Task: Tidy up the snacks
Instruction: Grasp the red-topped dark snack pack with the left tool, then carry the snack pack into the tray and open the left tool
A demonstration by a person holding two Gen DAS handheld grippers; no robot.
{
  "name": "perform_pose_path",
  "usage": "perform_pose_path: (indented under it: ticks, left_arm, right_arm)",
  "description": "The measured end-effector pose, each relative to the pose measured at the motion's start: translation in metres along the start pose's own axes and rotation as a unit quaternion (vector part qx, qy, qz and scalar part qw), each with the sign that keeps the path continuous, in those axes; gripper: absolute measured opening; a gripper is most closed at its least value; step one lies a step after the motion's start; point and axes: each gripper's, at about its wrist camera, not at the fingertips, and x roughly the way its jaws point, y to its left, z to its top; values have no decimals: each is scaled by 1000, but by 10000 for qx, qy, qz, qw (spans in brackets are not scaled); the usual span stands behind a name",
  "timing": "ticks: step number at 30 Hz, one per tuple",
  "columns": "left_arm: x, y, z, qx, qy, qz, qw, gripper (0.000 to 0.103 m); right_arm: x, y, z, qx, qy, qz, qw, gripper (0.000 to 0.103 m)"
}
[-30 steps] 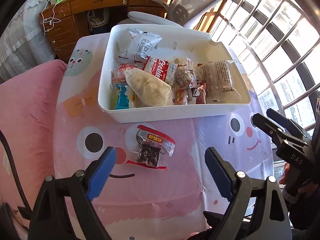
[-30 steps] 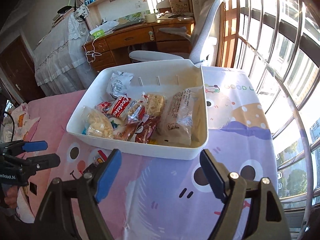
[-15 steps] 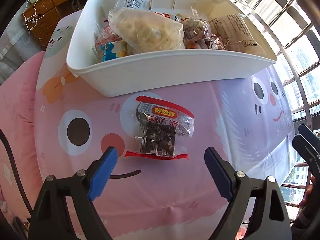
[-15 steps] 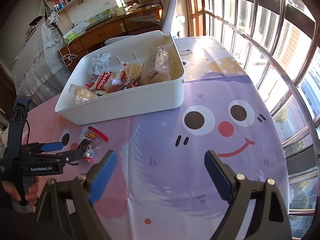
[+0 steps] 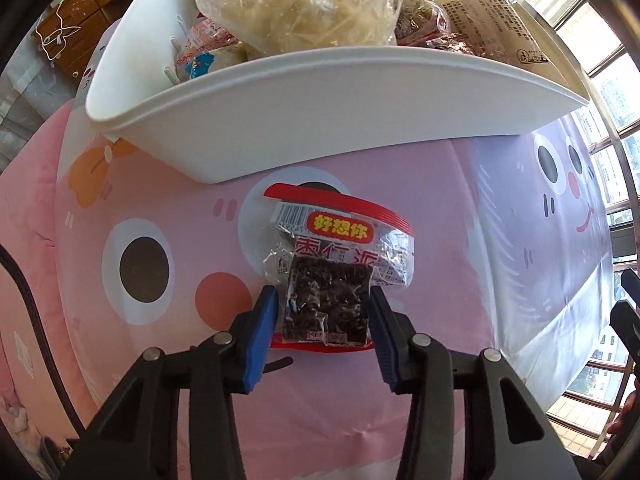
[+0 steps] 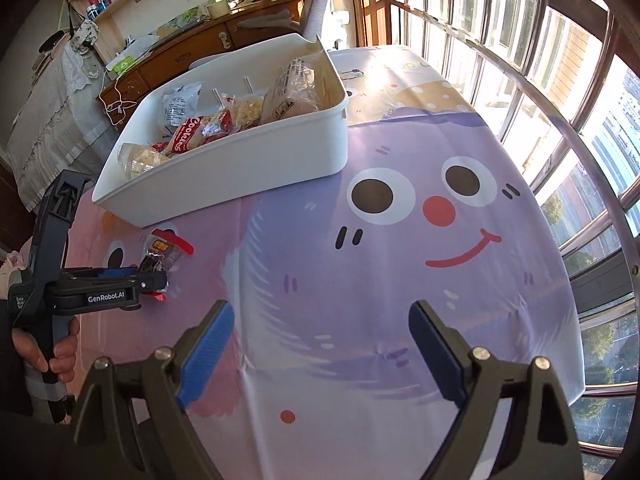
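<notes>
While the left gripper (image 5: 323, 312) has dropped in and narrowed, its pads flank the date snack packet (image 5: 336, 272) lying lengthwise toward the white bin (image 5: 320, 120); from the right wrist, the right gripper (image 6: 320, 344) gapes wide, empty, well apart from that packet

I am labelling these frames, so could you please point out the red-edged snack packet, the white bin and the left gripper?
red-edged snack packet (image 5: 328, 300): left wrist view, on its dark clear-window middle.
white bin (image 6: 240, 172): right wrist view, on its bare near wall.
left gripper (image 5: 323, 322): left wrist view, midway between its blue fingers.
</notes>
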Motion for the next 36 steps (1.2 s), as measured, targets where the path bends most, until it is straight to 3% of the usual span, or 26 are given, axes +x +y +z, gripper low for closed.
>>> perform_pose_path:
  ticks: [6, 13, 19, 29, 36]
  left_arm:
    - [-2, -1, -2, -55, 18, 26, 10000, 38]
    - [-31, -16, -16, -97, -111, -90, 9999, 38]
    - [-72, -44, -14, 93, -530, -221, 9983, 38]
    - [-128, -81, 45, 27, -1398, -354, 9895, 39]
    - [-123, -76, 87, -339, -1628, -159, 9860, 39]
  right_arm:
    - [1, 0, 4, -97, 17, 55, 9999, 90]
    - [3, 0, 19, -335, 79, 258, 9991, 90]
    - [4, -5, 35, -674, 82, 463, 9966, 90]
    - [7, -34, 63, -835, 51, 567, 9949, 90]
    - [-2, -42, 77, -866, -88, 638, 9942, 90]
